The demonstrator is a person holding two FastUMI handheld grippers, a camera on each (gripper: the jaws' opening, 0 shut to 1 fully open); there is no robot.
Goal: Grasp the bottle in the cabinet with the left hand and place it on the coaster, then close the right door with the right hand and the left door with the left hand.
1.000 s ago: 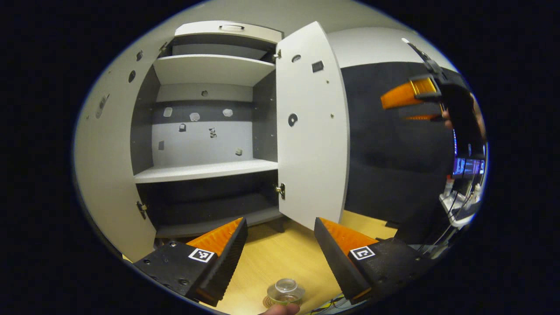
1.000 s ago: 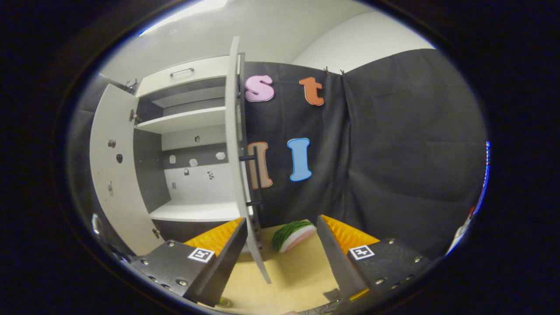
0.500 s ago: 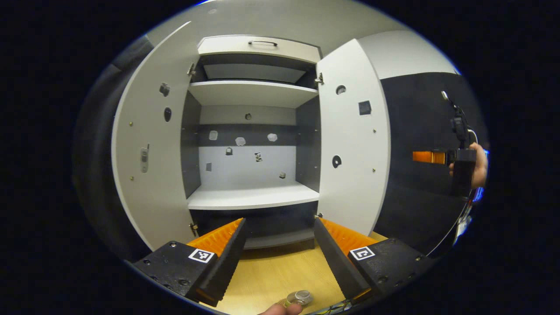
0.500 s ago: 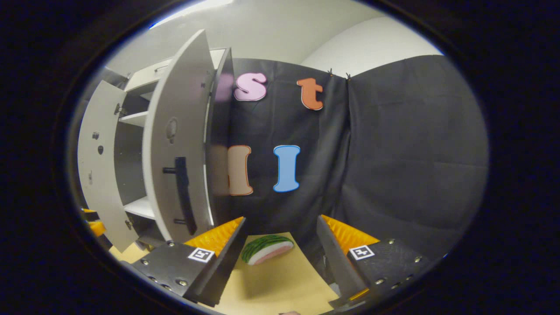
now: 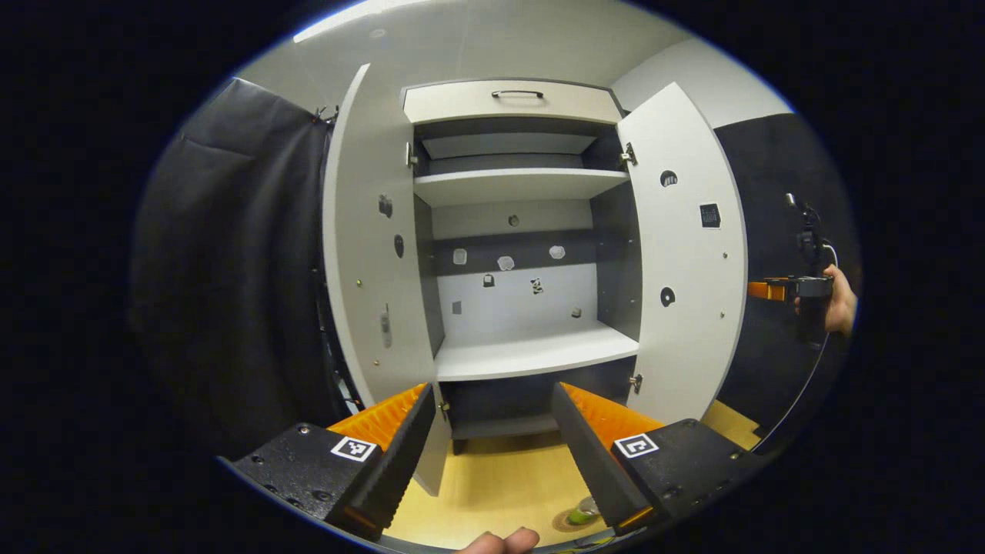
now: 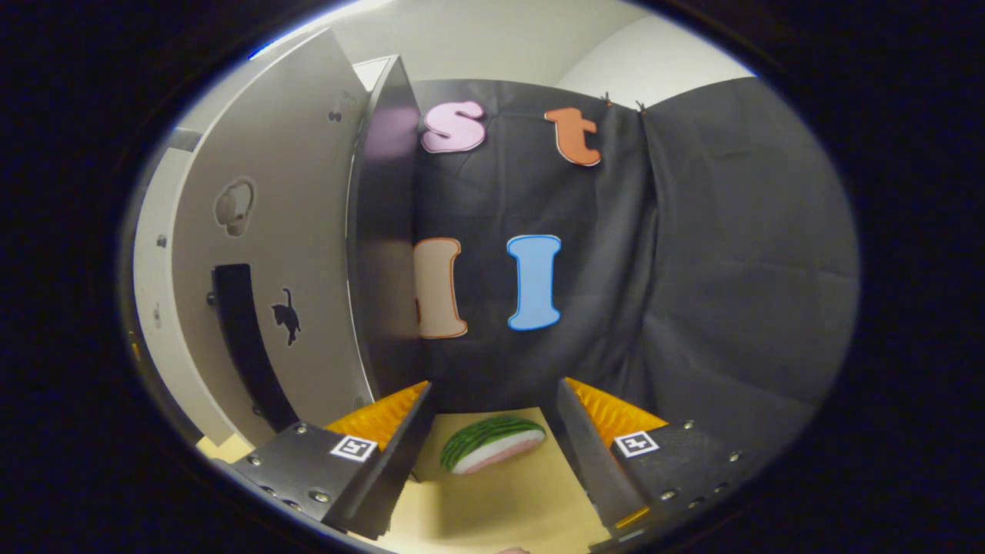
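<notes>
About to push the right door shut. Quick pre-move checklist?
1. Bottle on coaster: ok as far as visible, partly hidden by a finger.
2. Left gripper empty, open: ok.
3. Right gripper empty, open: ok.
4. Right gripper behind right door's outer face, near the handle: ok.
5. Contact with the door: cannot tell.
6. Shelf free of anything blocking the doors: ok.

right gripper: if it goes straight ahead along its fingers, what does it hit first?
Likely the watermelon slice on the table, lying just past the open right gripper; behind it hangs the black cloth wall. The right door stands off to the side. Depth is uncertain.
</notes>
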